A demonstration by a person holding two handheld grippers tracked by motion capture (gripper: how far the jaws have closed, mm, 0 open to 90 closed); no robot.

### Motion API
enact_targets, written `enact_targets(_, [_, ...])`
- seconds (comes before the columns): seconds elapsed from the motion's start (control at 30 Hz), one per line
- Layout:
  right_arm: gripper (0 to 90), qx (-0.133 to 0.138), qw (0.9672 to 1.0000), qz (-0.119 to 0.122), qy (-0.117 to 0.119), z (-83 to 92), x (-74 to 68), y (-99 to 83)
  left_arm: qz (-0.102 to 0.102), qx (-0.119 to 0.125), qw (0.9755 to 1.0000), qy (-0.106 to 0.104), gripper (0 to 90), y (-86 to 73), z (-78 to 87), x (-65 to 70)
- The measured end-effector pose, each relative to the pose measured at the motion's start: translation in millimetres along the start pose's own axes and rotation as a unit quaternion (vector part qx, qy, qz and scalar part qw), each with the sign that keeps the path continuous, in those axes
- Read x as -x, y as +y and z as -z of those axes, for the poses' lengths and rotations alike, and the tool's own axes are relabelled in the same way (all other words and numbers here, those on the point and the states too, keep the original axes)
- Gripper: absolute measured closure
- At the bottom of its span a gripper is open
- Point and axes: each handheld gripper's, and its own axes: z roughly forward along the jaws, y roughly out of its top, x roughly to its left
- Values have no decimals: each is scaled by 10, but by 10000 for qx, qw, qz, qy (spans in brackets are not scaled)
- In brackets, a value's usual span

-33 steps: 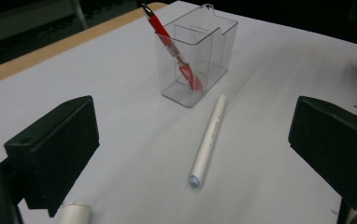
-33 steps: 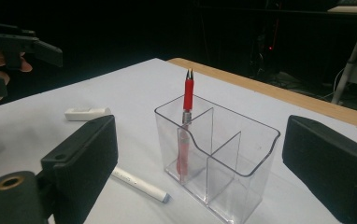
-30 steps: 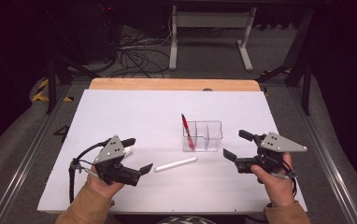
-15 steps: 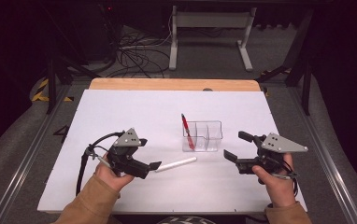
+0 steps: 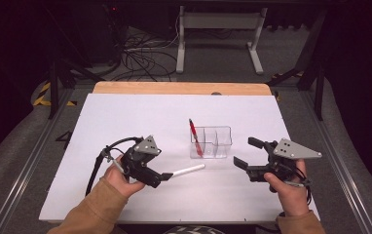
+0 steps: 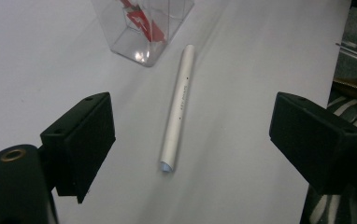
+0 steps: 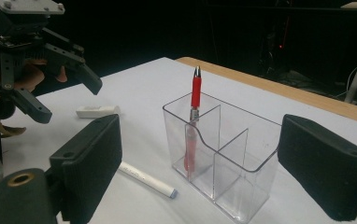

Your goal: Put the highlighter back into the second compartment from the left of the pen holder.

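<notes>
A white pen [image 5: 187,170] [image 6: 179,107] lies flat on the white table [image 5: 125,122], just left of a clear divided organizer [image 5: 212,142] [image 7: 223,158]. A red pen [image 5: 194,136] [image 7: 195,93] stands in the organizer's left compartment. My left gripper [image 5: 163,170] [image 6: 190,107] is low over the table, and its jaws have just been closing. The white pen's near end lies between them, with wide gaps to both pads. My right gripper [image 5: 247,152] [image 7: 200,126] is open and holds nothing. It stands right of the organizer, apart from it and pointing at it.
A wooden strip [image 5: 179,87] borders the table's far edge, with stand legs and cables on the floor beyond. In the right gripper view a small white block [image 7: 97,110] lies on the table under the left gripper. Metal rails [image 5: 33,156] run along both table sides.
The left hand has moved right, bringing its gripper up to the white pen's left end. The right gripper, the organizer and both pens have stayed where they were.
</notes>
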Motion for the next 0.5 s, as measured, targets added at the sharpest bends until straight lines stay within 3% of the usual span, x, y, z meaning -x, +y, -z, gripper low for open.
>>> enact_targets(0.13, [142, 7, 10000, -13, 17, 5, 3, 1, 69, -56, 9999, -121, 184, 31, -36, -15])
enact_targets(0.5, [142, 52, 10000, -8, 21, 22, 11, 8, -146, -414, 9990, -62, 263, 110, -193, 2])
